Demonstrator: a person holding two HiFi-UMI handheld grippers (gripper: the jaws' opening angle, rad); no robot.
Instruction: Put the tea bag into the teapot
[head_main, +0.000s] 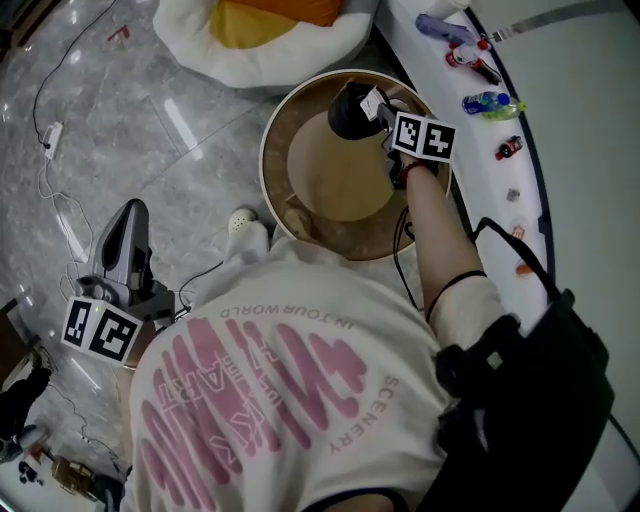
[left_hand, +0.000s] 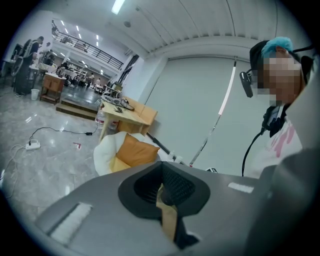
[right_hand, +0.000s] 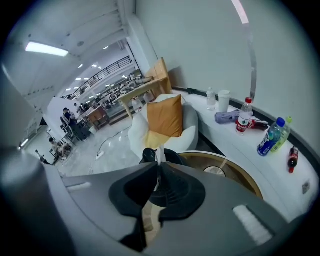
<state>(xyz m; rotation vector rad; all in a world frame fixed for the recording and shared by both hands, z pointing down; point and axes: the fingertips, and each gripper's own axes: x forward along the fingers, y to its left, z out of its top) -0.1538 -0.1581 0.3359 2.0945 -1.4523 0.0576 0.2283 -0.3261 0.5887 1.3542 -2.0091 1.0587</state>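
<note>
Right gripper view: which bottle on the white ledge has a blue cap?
The blue bottle beside the green-capped bottle. The clear bottle behind them wears a red cap and red label.

I see bright, even indoor light from ceiling strip lamps (left_hand: 118, 6) high above the left gripper (left_hand: 163, 187). The polished floor (head_main: 170, 120) around it carries soft white glare streaks. Both gripper views bulge fisheye-style, with black rounded corners. Each gripper's grey body, nearest the lens, is soft and out of focus; shadows are faint.
</note>
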